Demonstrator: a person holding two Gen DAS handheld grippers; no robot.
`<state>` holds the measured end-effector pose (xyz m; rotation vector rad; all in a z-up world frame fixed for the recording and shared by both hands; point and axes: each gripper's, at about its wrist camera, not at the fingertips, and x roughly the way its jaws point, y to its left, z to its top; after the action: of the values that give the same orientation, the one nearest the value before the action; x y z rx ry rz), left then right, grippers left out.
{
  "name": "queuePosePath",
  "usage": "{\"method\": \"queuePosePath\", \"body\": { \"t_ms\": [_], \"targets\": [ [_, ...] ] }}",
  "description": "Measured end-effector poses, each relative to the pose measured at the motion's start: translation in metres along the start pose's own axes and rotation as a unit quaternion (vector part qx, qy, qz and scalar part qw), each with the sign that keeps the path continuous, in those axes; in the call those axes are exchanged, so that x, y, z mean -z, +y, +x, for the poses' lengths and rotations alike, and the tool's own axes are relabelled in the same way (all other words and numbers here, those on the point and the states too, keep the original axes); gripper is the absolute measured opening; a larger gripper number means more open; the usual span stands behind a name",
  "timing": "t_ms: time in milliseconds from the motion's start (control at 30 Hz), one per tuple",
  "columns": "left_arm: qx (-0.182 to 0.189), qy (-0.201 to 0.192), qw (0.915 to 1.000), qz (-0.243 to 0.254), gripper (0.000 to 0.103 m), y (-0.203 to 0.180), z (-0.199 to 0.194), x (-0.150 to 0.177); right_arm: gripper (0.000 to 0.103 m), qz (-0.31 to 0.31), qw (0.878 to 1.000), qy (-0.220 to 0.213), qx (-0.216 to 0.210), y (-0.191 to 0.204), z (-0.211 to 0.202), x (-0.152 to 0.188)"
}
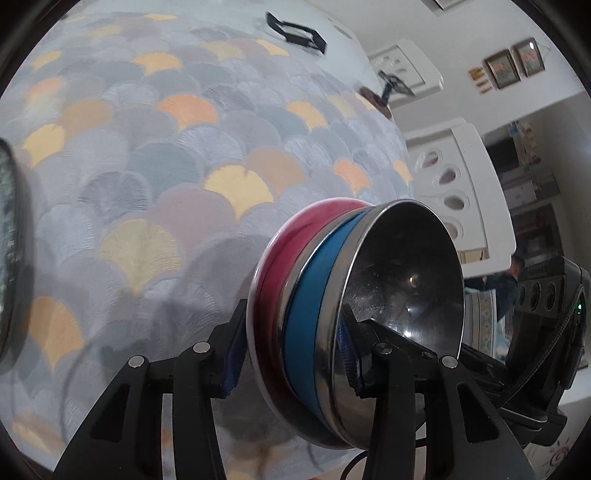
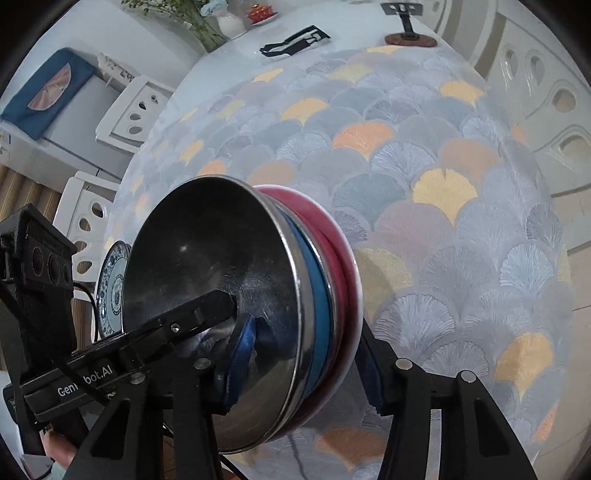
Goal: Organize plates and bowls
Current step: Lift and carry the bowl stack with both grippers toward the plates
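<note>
A steel bowl (image 1: 406,273) sits nested in a blue bowl (image 1: 310,317), which sits in a red bowl (image 1: 277,273), forming one stack over the patterned tablecloth (image 1: 147,166). My left gripper (image 1: 295,354) is shut on the stack's rim, one pad outside the red bowl and one inside the steel bowl. My right gripper (image 2: 304,365) is shut on the opposite rim of the same stack (image 2: 258,314) in the same way. A finger of the left gripper (image 2: 207,314) reaches into the steel bowl in the right wrist view.
A blue-and-white patterned plate (image 2: 109,288) lies beyond the stack near the table edge, also at the left border (image 1: 9,240). A phone stand on a wooden base (image 2: 410,37), a black printed marker (image 2: 295,42) and a vase (image 2: 229,22) stand at the far end. White chairs (image 2: 136,110) surround the table.
</note>
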<state>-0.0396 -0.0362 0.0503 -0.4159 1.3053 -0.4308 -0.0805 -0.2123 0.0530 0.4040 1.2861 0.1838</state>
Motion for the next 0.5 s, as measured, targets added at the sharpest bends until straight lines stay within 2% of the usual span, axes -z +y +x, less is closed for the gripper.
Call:
{"method": "queuePosePath", "body": {
  "t_ms": [233,500],
  "targets": [
    [-0.005,-0.046,0.9988,-0.016,0.040,0.011,-0.062,-0.010,0.051,0.013,1.000,-0.013,-0.015,0.048,-0.019,-0.009],
    [-0.028,-0.088,0.9957,-0.011,0.040,0.051,-0.156,-0.031,0.051,-0.002,0.999,-0.036,-0.025,0.145,-0.032,-0.026]
  ]
}}
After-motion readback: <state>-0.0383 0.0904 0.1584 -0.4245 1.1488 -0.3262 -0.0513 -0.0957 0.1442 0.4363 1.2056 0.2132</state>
